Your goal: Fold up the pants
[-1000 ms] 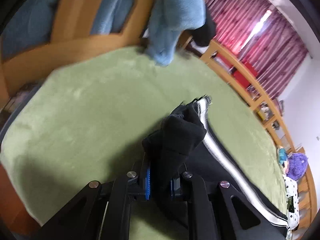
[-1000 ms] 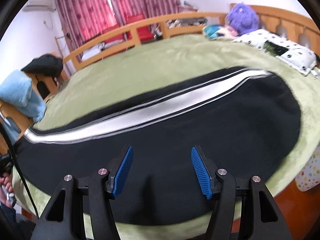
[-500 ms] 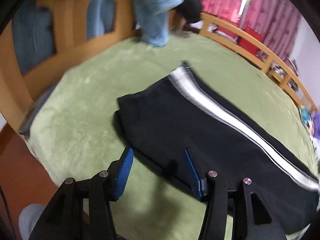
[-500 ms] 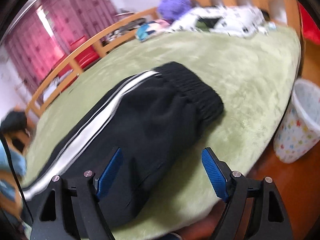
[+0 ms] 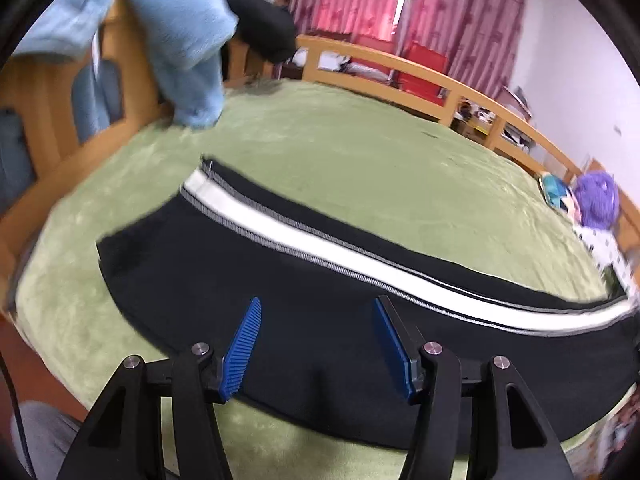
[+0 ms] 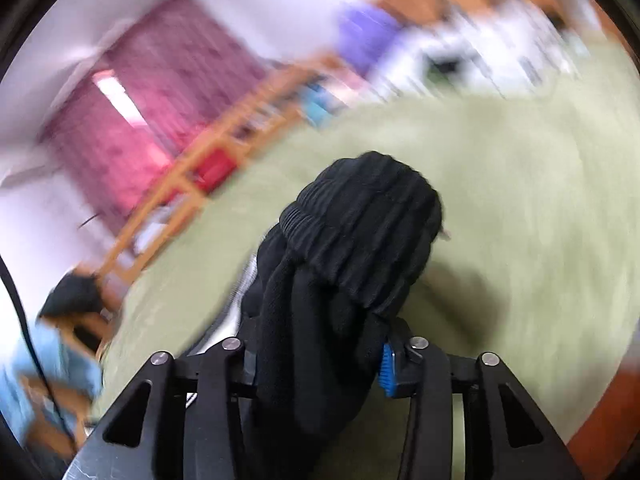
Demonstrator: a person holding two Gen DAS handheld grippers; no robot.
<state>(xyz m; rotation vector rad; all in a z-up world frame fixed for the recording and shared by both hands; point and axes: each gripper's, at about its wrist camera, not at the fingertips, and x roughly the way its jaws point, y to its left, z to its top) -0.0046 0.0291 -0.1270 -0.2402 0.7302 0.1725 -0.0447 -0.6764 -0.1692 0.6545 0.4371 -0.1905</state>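
Note:
Black pants (image 5: 240,272) with a white side stripe (image 5: 320,252) lie stretched flat across a green blanket (image 5: 360,152). My left gripper (image 5: 317,308) hovers over their near edge with its jaws opening; the blue pads (image 5: 244,344) press on nothing. In the blurred right wrist view, the ribbed waistband of the pants (image 6: 360,220) is bunched up and raised off the blanket (image 6: 520,220). My right gripper (image 6: 318,364) is closing on that bunch. The cloth fills the gap and hides the left pad.
A light blue garment (image 5: 188,40) and a black one (image 5: 264,24) hang over the wooden bed end. A wooden rail (image 5: 440,80) runs along the far side. A purple plush (image 5: 596,200) lies at the right. A person's grey-clad leg (image 5: 36,432) shows bottom left.
My left gripper let go of the pants' leg end, opened and drew back, leaving the leg flat. My right gripper swept to the waistband and closed on it, lifting it in a bunch.

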